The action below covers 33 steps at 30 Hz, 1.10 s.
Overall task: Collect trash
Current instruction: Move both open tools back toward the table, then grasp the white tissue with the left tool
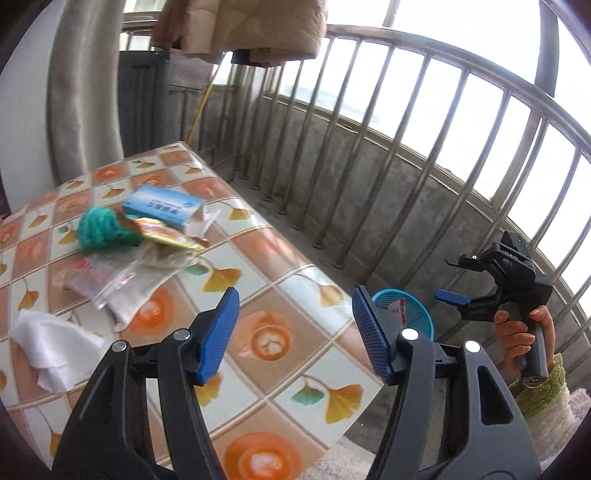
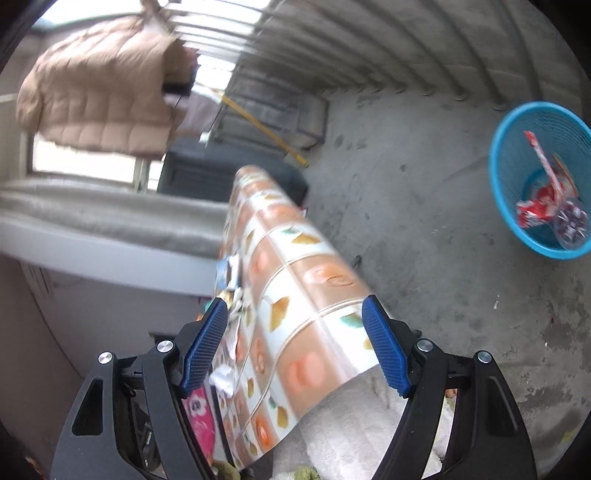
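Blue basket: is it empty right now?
No. The right wrist view shows the blue basket on the floor already holding a red wrapper and a clear plastic piece.

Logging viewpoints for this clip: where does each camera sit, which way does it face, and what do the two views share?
Left wrist: on the left gripper, facing over the table at the trash pile, railing behind; jaws open, empty. The hand holding the right gripper shows.
Right wrist: on the right gripper, rolled sideways, facing along the table edge and floor; jaws open, empty.
Shared: table, blue basket, hanging jacket.
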Each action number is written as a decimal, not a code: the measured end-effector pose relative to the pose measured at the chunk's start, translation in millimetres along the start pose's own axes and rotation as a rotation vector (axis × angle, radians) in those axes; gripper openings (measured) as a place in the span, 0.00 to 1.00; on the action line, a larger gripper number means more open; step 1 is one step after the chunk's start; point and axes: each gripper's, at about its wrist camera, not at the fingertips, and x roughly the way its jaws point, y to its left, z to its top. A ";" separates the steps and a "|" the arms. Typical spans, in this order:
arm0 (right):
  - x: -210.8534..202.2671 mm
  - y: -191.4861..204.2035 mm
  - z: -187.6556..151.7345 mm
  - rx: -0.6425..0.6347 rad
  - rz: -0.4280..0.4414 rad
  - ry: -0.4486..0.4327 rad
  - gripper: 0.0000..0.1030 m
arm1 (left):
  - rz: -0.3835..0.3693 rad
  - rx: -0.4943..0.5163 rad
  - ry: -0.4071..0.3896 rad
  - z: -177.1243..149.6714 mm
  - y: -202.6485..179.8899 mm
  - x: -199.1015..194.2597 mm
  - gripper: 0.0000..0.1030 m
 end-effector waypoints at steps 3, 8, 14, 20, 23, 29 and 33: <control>18.5 32.9 -9.2 -0.090 -0.016 0.054 0.71 | 0.067 -0.049 -0.044 -12.3 33.2 -25.7 0.58; 55.4 87.8 -30.5 -0.255 -0.075 0.130 0.71 | 0.182 -0.189 -0.120 -27.1 101.9 -66.0 0.58; 101.8 149.4 -64.0 -0.486 -0.142 0.195 0.71 | 0.315 -0.295 -0.139 -34.2 156.8 -80.1 0.58; 143.6 205.6 -95.7 -0.683 -0.167 0.237 0.71 | 0.451 -0.257 -0.023 -36.9 174.7 -54.4 0.58; 162.9 229.4 -109.4 -0.775 -0.187 0.245 0.71 | 0.479 -0.254 0.006 -37.8 181.8 -43.2 0.58; 199.1 269.5 -130.4 -0.968 -0.255 0.206 0.68 | 0.514 -0.238 0.053 -41.1 193.3 -25.5 0.58; 218.2 283.9 -140.0 -1.059 -0.278 0.194 0.63 | 0.515 -0.245 0.077 -45.1 199.6 -18.5 0.51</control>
